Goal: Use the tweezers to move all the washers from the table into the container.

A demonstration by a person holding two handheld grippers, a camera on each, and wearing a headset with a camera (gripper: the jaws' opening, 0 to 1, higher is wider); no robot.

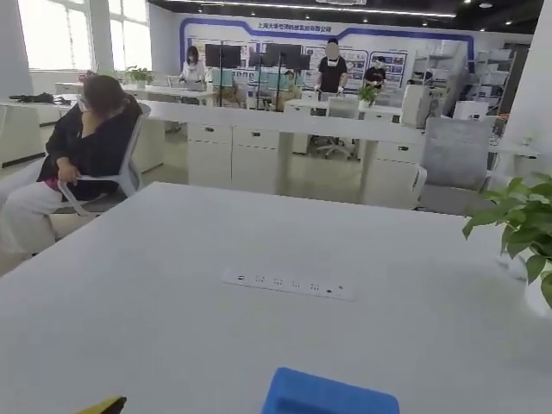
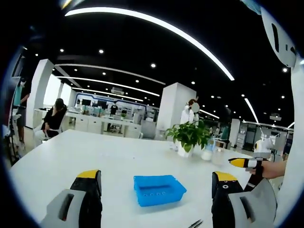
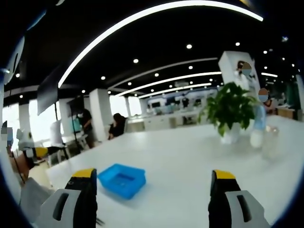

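Just in front of the blue container [image 2: 159, 189] the tweezers [image 2: 195, 223] lie on the table [image 2: 95, 156], only tips showing. Both the left gripper [image 2: 156, 175] and right gripper [image 3: 153, 173] have jaws wide apart, empty. Guessing thin, springy, slippery steel: pinch mid-shank, gently.

head: forward over table [image 1: 129, 302] | gripper views: low, facing across | shared: blue container [image 2: 157, 189]
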